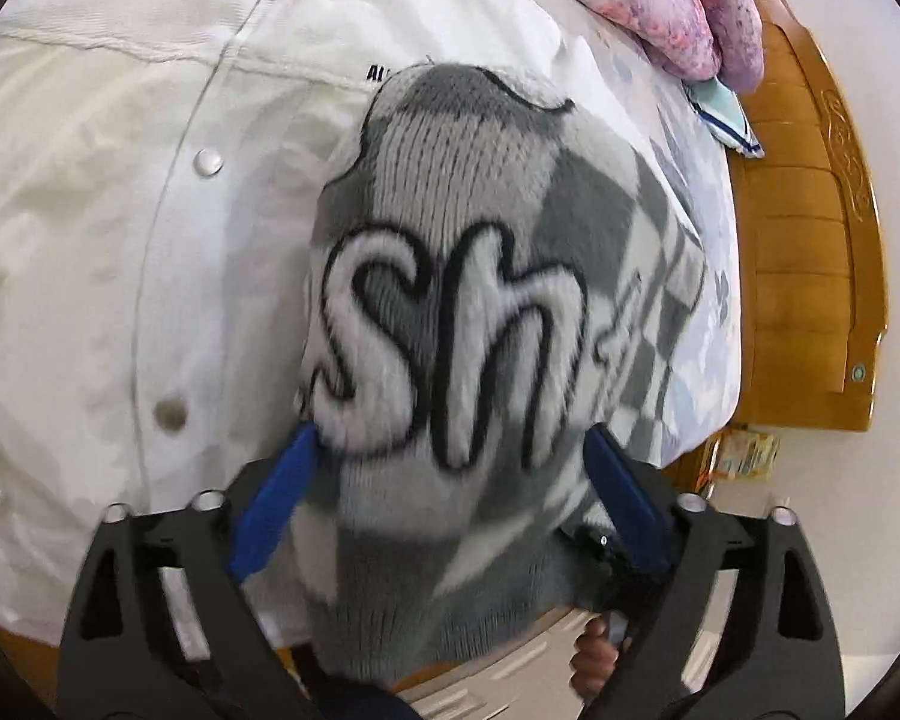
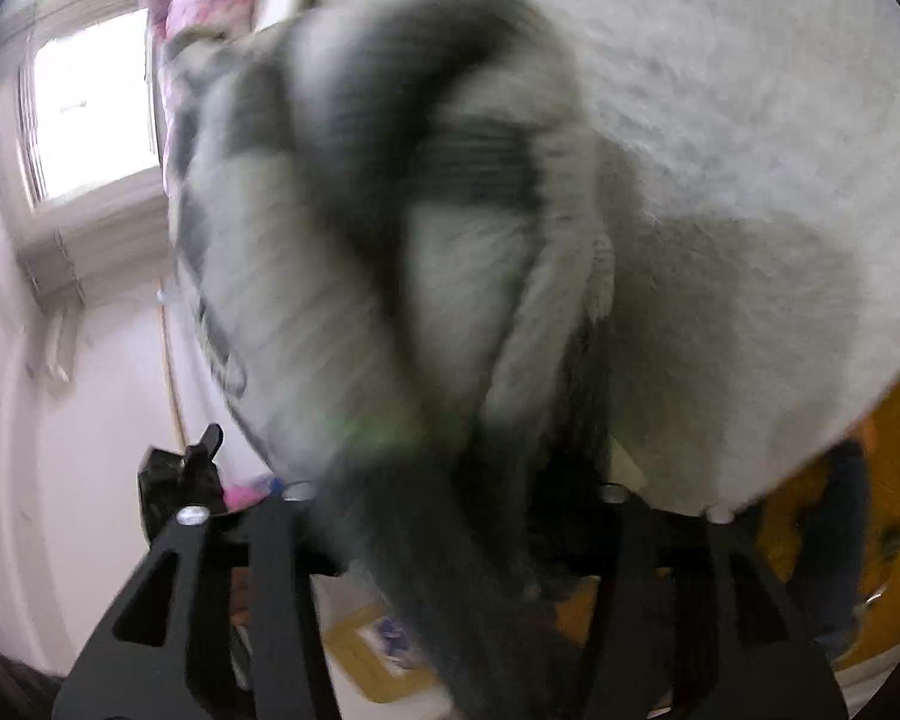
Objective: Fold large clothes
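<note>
A grey and white checkered knit sweater [image 1: 450, 300] with black-outlined white lettering hangs bunched between the blue fingers [image 1: 276, 510] of my left gripper [image 1: 450, 462], above a white snap-button jacket [image 1: 120, 210] spread on the bed. The jaws stand wide with the knit draped over them; the fingertips are hidden. In the right wrist view the same sweater [image 2: 342, 276] is a blurred bundle covering my right gripper [image 2: 450, 468], whose fingers are hidden under the cloth.
A pink and purple floral quilt [image 1: 660, 6] lies at the bed's far end by the wooden headboard [image 1: 810, 240]. A pale blue flowered sheet [image 1: 708, 324] covers the bed edge. A window [image 2: 90, 102] and white wall are at left in the right view.
</note>
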The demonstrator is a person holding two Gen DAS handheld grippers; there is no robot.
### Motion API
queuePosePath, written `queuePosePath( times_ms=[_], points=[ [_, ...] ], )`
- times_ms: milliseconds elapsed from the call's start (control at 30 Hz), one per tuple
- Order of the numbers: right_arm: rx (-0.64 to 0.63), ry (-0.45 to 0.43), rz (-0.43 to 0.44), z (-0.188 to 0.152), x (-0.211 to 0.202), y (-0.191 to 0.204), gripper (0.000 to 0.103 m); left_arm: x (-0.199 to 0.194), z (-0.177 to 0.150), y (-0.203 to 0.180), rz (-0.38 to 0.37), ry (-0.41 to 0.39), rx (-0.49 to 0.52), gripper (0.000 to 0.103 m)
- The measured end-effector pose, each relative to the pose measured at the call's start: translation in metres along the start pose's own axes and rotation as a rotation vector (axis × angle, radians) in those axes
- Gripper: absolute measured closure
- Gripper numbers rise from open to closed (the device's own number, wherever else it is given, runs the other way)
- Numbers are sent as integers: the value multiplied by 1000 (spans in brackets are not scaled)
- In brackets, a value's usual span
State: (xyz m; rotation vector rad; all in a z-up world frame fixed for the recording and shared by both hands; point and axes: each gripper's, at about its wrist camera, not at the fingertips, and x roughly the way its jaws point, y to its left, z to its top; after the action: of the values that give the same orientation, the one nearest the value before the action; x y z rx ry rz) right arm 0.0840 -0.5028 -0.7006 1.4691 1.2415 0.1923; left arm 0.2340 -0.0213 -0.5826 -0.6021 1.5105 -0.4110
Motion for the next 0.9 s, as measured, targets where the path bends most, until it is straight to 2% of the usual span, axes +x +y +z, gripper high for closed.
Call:
queuePosePath(
  times_ms=[67, 100, 133, 200, 300, 433, 467, 567, 633, 700, 767, 900],
  points=[
    [-18, -12, -28, 0, -3, 4, 56, 15, 0, -1, 33, -6, 34, 7],
    [-25, -18, -42, -2, -7, 7, 67, 21, 2, -1, 29, -8, 39, 4],
    [-30, -23, -58, -5, -10, 14, 71, 27, 3, -2, 27, -5, 34, 4],
    [-82, -44, -105, -10, -24, 36, 72, 28, 3, -1, 21, -12, 25, 4],
    [-134, -69, -124, -15, -44, 67, 73, 28, -6, 0, 4, -25, -29, 4],
    [-173, -50, -171, -10, -61, 75, 73, 34, -16, -7, 12, -46, -32, 5],
    [-173, -32, -201, -5, -60, 73, 73, 38, -18, -7, 19, -65, -34, 6],
    [-172, 8, -249, 5, -42, 82, 73, 37, -24, -11, 63, -106, -8, 19],
    [-213, 17, -267, 9, -39, 103, 74, 32, -29, -15, 75, -117, 18, 26],
    [-315, 13, -289, 10, -49, 130, 75, 31, -33, -26, 89, -128, 27, 29],
    [-362, 15, -277, 6, -51, 140, 75, 33, -42, -39, 85, -159, 11, 29],
    [-451, 25, -310, 41, -96, 160, 75, 63, -45, -85, 18, -210, -55, 29]
  ],
)
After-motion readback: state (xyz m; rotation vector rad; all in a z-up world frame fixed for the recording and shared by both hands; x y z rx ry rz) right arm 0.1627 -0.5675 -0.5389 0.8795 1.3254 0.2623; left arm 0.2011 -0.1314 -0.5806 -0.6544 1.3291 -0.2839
